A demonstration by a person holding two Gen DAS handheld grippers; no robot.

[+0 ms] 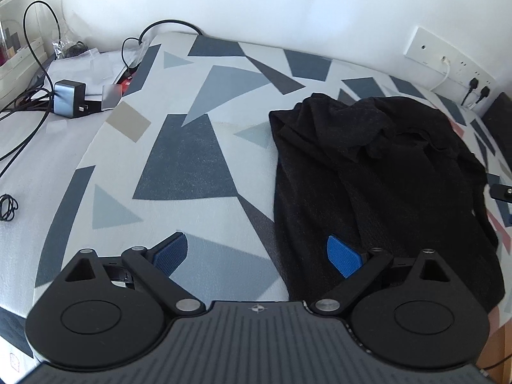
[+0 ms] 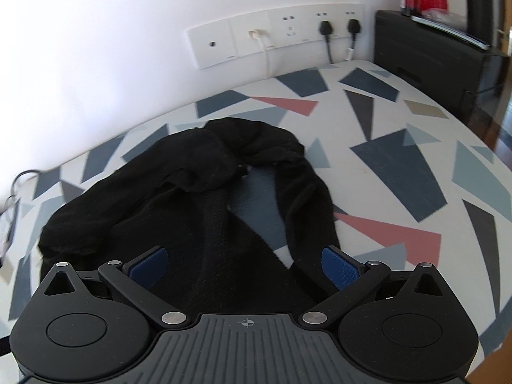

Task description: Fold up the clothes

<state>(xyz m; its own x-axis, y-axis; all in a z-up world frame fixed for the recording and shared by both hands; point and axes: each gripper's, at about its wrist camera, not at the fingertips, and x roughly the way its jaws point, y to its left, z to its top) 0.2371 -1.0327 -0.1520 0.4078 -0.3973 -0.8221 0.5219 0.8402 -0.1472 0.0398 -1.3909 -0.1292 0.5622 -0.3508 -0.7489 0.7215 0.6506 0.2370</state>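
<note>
Both grippers, left gripper [image 1: 257, 256] and right gripper [image 2: 244, 268], gape over black garment [image 1: 377, 176].

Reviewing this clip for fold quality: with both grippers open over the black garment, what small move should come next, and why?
Probably lower the right gripper and close it on the near hem of the black garment. Both grippers are open and hold nothing, and the garment lies bunched on the patterned cover. The left gripper straddles its left edge, so it could pinch there too, then spread it flat.

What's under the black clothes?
The black garment lies on a sheet with grey, blue and pink triangles; one dark patch peeks through a gap. Whatever else lies beneath is covered.
</note>
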